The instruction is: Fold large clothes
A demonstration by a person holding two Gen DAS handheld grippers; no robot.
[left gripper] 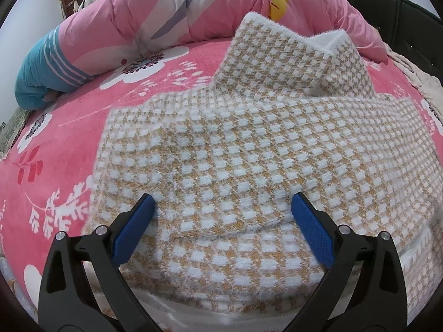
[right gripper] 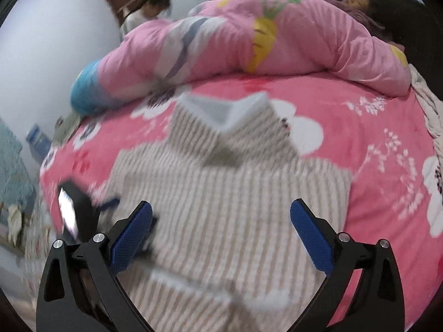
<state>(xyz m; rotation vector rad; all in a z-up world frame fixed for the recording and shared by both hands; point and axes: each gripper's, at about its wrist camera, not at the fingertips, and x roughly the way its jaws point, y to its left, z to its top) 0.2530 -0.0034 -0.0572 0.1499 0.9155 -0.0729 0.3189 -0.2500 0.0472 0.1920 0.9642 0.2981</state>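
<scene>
Checked sweater (left gripper: 249, 144) flat on bedspread (left gripper: 69, 138), collar raised.

No readable text, labels, brands or numbers anywhere; right wrist view too blurred to tell.

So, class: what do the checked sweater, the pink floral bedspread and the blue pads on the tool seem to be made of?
Checked sweater: fuzzy knit, probably wool or acrylic; fibres fringe its edges. Pink floral bedspread: soft plush fleece, matte with a short nap, likely synthetic. Blue pads: finely dimpled rubber or plastic on black moulded arms, apparently plastic.
</scene>
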